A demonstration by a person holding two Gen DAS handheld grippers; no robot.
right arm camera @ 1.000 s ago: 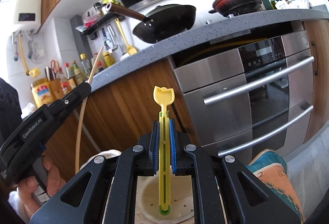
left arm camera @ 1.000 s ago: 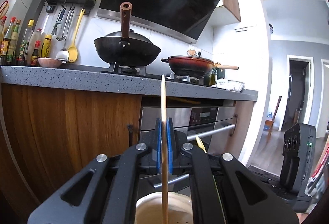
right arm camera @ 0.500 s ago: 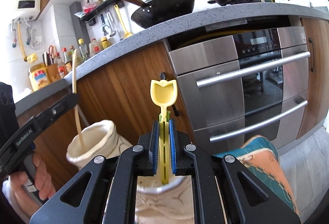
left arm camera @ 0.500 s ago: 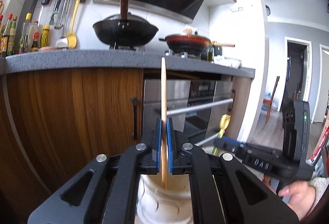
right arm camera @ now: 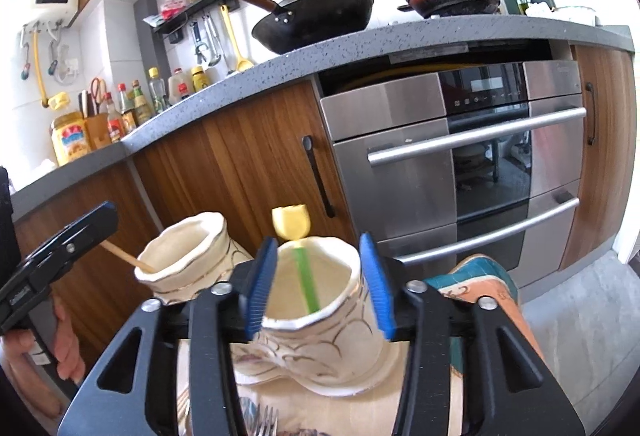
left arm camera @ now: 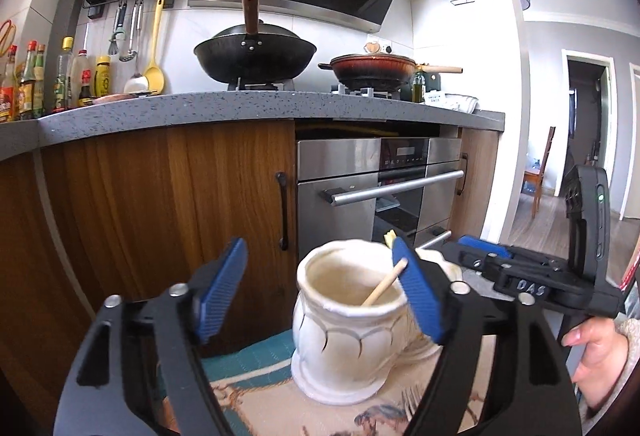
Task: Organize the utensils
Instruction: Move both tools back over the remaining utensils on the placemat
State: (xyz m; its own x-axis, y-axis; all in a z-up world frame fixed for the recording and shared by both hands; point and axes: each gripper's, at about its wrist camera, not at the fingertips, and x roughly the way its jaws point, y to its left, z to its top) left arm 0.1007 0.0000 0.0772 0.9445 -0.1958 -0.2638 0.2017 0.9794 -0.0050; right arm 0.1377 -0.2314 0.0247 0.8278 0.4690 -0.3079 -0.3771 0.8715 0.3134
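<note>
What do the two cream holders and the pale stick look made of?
Two cream scalloped holders: probably glazed ceramic, judging by glossy sheen, thick rims and gilt-looking lines. Pale thin stick: looks like bare wood or bamboo, matte tan; I cannot tell which.

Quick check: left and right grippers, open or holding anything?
Left gripper: jaws just opened, empty; wooden stick dropped in the holder.
Right gripper: jaws just opened, empty; yellow-headed utensil released.
</note>
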